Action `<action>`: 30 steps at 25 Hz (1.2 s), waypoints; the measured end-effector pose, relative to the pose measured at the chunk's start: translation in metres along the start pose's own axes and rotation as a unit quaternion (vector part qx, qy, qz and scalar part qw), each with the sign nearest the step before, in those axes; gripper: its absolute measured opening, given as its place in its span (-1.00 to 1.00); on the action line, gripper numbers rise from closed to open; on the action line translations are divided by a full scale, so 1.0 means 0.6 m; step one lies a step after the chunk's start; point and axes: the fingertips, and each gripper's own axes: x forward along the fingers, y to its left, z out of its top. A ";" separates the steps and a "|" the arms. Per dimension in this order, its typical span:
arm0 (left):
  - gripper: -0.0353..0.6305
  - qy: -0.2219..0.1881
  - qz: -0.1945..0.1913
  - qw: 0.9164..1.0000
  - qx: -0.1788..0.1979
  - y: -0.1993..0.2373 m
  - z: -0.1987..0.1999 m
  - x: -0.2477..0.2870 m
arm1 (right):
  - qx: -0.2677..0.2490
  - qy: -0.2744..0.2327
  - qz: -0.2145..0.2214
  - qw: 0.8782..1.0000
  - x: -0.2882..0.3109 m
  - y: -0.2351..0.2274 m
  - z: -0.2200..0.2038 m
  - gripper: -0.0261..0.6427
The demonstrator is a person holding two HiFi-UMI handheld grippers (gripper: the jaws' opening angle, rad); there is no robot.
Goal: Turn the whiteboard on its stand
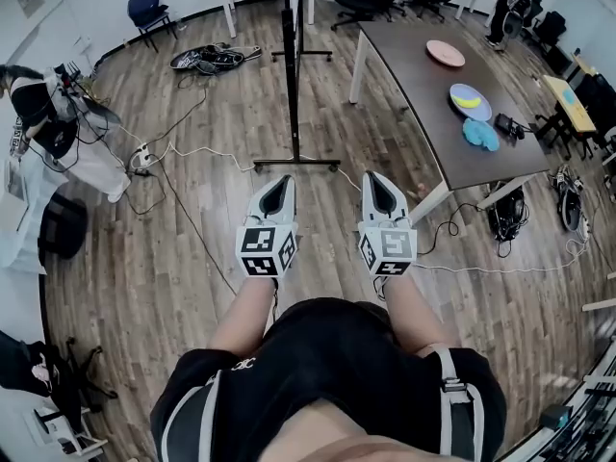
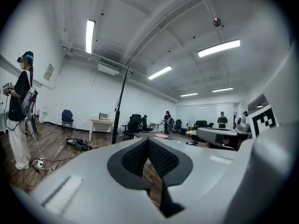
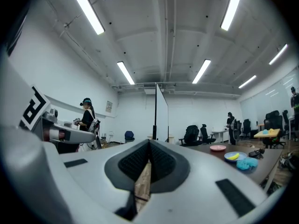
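A large office room with a grey-brown wood plank floor (image 1: 192, 258) lies below. The left tool (image 1: 279, 181) and the right tool (image 1: 373, 177) are held side by side, each with its 2 jaws pressed together on nothing. Ahead, between them and apart from both, the white whiteboard on its black stand (image 1: 292, 75) stands upright, seen edge-on. To its right, a long dark brown worktop (image 1: 414, 94) carries a pink round plate (image 1: 445, 53) and a blue plate (image 1: 470, 101).
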 end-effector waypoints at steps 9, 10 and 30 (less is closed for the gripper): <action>-0.87 0.007 -0.002 1.000 -0.015 0.061 -0.022 -0.019 | -0.005 0.022 -0.017 1.000 0.012 0.028 -0.026 -0.90; -0.87 0.007 -0.001 1.000 -0.015 0.066 -0.022 -0.017 | -0.007 0.023 -0.016 1.000 0.017 0.029 -0.027 -0.90; -0.87 0.013 0.057 0.998 0.003 0.171 -0.024 0.251 | 0.008 0.015 0.035 0.999 0.314 -0.113 -0.089 -0.90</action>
